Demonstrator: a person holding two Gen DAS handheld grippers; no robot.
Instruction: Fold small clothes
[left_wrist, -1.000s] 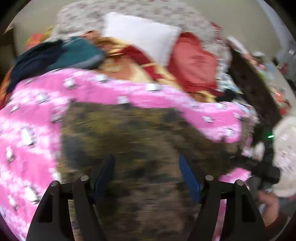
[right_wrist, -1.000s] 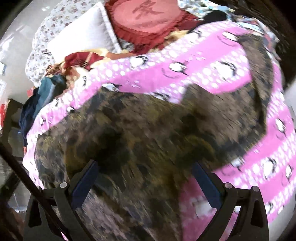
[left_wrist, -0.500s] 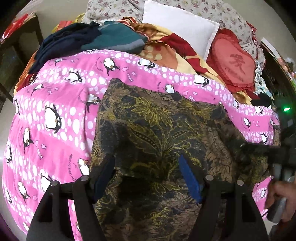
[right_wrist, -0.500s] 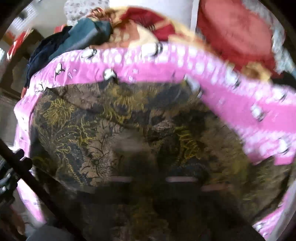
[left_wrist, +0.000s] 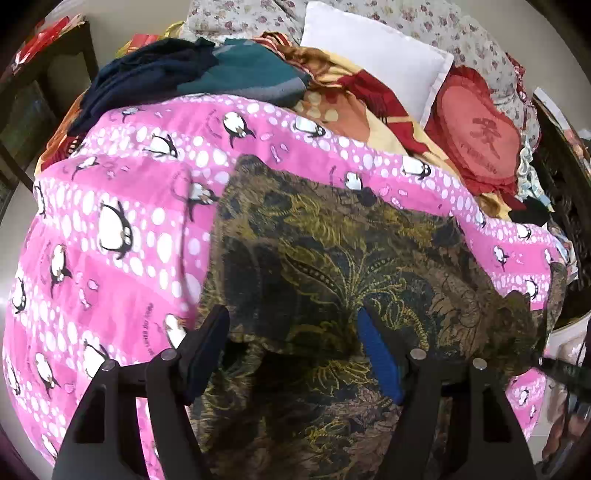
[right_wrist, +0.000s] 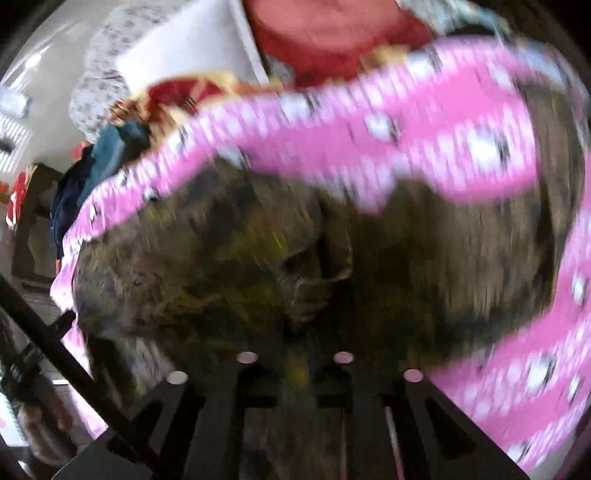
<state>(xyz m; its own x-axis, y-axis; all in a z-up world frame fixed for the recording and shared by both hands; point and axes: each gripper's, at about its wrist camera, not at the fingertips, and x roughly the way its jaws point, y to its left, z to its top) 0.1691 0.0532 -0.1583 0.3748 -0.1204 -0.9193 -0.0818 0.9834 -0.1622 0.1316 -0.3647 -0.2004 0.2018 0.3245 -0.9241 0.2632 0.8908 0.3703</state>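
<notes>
Across the frame centre, the dark gold-patterned garment (left_wrist: 332, 266) lies on a pink penguin blanket (left_wrist: 122, 236). Left gripper (left_wrist: 293, 332), lower centre: jaws wide apart, holding nothing. Right gripper (right_wrist: 295, 354): jaws closed together, pinching the garment's fabric; view blurred.

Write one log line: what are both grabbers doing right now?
left gripper: open over dark leafy garment | right gripper: shut on garment | pink penguin blanket underneath

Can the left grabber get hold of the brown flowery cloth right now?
Probably yes. The left gripper is open and hangs just above the brown flowery cloth, which lies spread on the pink penguin blanket. Nothing sits between the fingers and the fabric.
</notes>
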